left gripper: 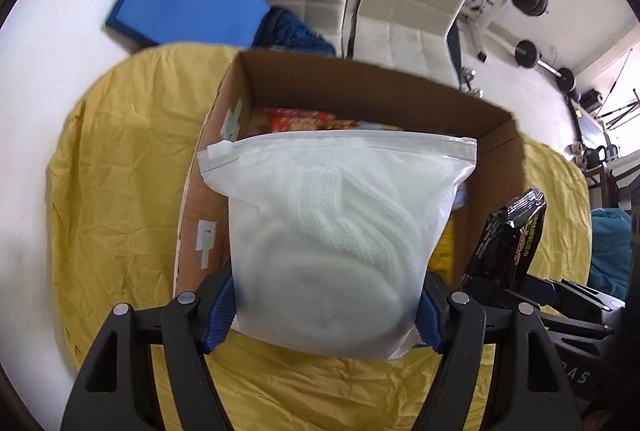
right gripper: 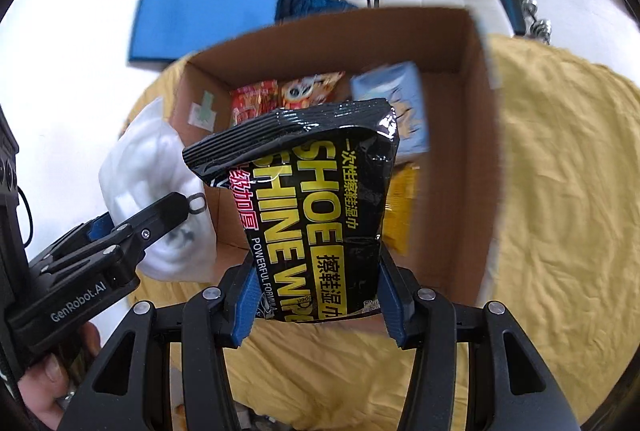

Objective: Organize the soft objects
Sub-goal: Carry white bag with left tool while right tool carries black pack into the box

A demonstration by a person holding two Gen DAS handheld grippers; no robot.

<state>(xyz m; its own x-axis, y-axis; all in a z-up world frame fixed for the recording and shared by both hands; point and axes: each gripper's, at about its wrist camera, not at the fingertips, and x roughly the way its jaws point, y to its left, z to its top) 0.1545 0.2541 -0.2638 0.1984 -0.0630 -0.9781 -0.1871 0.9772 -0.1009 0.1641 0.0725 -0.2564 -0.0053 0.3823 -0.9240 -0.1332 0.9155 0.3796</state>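
- Left wrist view: the left claw (left gripper: 326,311) is clamped on a frosted zip bag (left gripper: 336,235) with white knitwear inside, held upright over the near wall of the cardboard box (left gripper: 200,215).
- Only this view shows the bag's zip strip and slider along its top edge; the black wipes pack (left gripper: 510,231) is a sliver at the right.
- Right wrist view: the right claw (right gripper: 316,301) grips the black wipes pack (right gripper: 316,207) by its lower end, above the cardboard box (right gripper: 476,151).
- Here the print reads clearly: "SHOE SHINE WIPES", "POWERFUL FORMULA", plus yellow Chinese characters.
- This view alone shows "GenRobot.AI" on the left claw's body, and a blue carton (right gripper: 404,103) and an orange snack packet (right gripper: 308,89) in the box.
- The box sits on a yellow cloth (right gripper: 560,191).
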